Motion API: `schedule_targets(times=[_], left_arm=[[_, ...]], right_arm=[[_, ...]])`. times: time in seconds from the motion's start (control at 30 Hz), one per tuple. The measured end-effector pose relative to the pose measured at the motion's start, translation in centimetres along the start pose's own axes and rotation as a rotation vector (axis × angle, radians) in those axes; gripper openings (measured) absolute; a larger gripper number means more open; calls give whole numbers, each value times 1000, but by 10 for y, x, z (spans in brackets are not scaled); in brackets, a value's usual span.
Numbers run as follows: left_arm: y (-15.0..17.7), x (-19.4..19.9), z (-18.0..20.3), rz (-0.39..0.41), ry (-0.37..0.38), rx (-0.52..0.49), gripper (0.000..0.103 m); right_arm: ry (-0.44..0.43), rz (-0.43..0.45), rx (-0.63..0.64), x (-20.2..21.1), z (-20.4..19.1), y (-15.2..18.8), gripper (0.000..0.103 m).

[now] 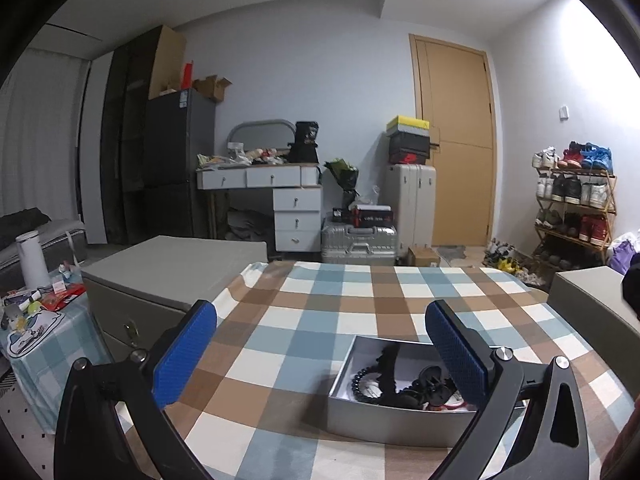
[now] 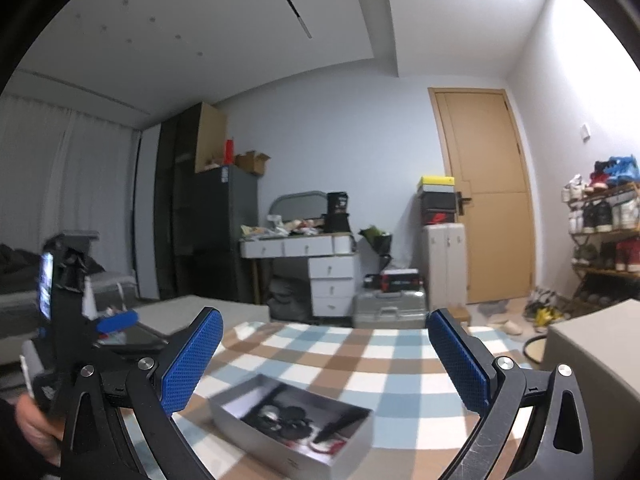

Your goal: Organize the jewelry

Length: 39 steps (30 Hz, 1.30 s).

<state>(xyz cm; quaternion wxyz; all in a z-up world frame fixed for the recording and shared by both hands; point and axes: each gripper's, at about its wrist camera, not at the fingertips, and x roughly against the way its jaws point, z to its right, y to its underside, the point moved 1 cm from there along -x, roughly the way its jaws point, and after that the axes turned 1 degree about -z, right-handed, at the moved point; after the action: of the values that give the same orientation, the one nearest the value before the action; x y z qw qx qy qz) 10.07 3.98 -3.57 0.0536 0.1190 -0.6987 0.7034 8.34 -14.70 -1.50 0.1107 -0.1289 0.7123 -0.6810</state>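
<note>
On the checked bench (image 1: 320, 300), we logged one open grey box (image 1: 384, 420) of dark jewelry (image 1: 404, 384), below and between both released, empty fingers (image 1: 184, 352); left gripper (image 1: 324, 356) nearer, right gripper (image 2: 326, 364) farther.

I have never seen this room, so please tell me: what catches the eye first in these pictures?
First, the open grey box of dark jewelry on the checked tablecloth, below the two wide-open blue-padded claws. Behind the table, a tan door and a full shoe rack stand on the right.

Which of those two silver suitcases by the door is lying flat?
The ribbed suitcase on the floor, with boxes stacked on top. The smoother suitcase behind it, nearer the door, stands upright.
</note>
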Motion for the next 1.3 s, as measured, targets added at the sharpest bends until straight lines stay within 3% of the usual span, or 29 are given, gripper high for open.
schedule_targets(times=[0.43,0.73,0.87,1.3], left_arm=[[24,-7,8,-21,-3,-45,102],[29,-12,8,-96,21,-38,102],[28,-7,4,-84,13,-11,102],[28,-4,5,-81,15,-10,102]], right_arm=[[78,-141,42,-22,9,46,103],[66,-278,12,-41,16,55,103],[45,-282,64,-41,5,57,103],[34,-290,46,-43,7,55,103]])
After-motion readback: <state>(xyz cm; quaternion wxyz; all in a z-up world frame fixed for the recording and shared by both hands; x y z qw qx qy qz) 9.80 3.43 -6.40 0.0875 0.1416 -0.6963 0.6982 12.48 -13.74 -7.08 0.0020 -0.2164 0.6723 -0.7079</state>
